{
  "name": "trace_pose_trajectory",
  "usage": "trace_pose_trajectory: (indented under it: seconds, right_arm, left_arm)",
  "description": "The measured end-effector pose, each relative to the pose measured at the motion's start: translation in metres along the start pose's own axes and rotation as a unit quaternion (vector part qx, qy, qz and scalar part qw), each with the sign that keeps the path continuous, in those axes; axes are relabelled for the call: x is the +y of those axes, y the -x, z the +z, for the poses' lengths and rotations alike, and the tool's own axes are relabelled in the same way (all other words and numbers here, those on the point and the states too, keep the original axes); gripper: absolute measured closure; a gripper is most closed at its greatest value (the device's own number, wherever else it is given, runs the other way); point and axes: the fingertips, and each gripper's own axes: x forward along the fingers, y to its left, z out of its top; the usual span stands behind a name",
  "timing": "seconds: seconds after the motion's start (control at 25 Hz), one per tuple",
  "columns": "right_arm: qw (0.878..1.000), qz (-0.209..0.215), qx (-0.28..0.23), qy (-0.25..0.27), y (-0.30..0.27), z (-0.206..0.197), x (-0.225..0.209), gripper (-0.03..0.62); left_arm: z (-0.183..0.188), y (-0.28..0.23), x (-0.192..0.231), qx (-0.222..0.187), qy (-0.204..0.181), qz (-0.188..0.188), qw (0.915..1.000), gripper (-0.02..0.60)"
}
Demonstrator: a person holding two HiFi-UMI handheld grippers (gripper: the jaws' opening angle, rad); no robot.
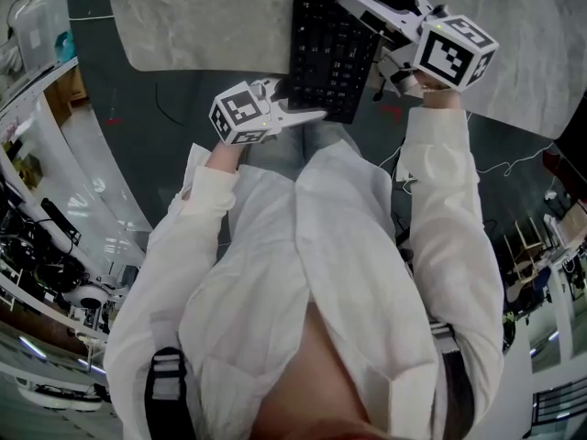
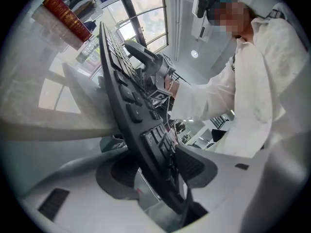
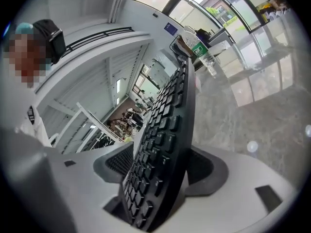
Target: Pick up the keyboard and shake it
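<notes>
A black keyboard (image 1: 332, 58) hangs in the air in front of the person, off the grey marble table (image 1: 202, 16). My left gripper (image 1: 295, 108) is shut on its near short edge, and my right gripper (image 1: 371, 21) is shut on its right side. In the left gripper view the keyboard (image 2: 141, 125) stands edge-on between both ribbed pads (image 2: 192, 166), keys facing right. From the right gripper view, the keyboard (image 3: 160, 149) runs away from the jaws with a pad (image 3: 119, 161) pressed on the key side.
The person's white sleeves and coat (image 1: 321, 273) fill the lower head view. A red book (image 2: 65, 16) and a plastic bottle (image 3: 206, 57) stand at the table's far side. Dark floor with a cable (image 1: 174, 104) lies below the table edge.
</notes>
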Motion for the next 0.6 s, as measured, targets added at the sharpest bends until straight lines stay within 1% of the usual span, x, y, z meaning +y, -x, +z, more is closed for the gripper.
trace_pose_trajectory:
  seconds: [0.4,0.48,0.6]
  right_arm:
    - [1.000,-0.007,0.013,0.000,-0.0015,0.0009,-0.0037,0.296]
    - [1.000,-0.009,0.015,0.000,-0.0017,-0.0005,-0.0056,0.329]
    - [1.000,-0.002,0.017,0.001,-0.0009,-0.0018,-0.0067,0.344]
  left_arm:
    - [0.0000,-0.0008,0.0004,0.006,0.002,-0.010,0.9999,0.344]
    - [-0.0010,-0.0009,0.0007,0.008,0.002,-0.011,0.9999,0.344]
    - [-0.0021,-0.0017,0.0020,0.009,0.007,-0.011,0.9999,0.342]
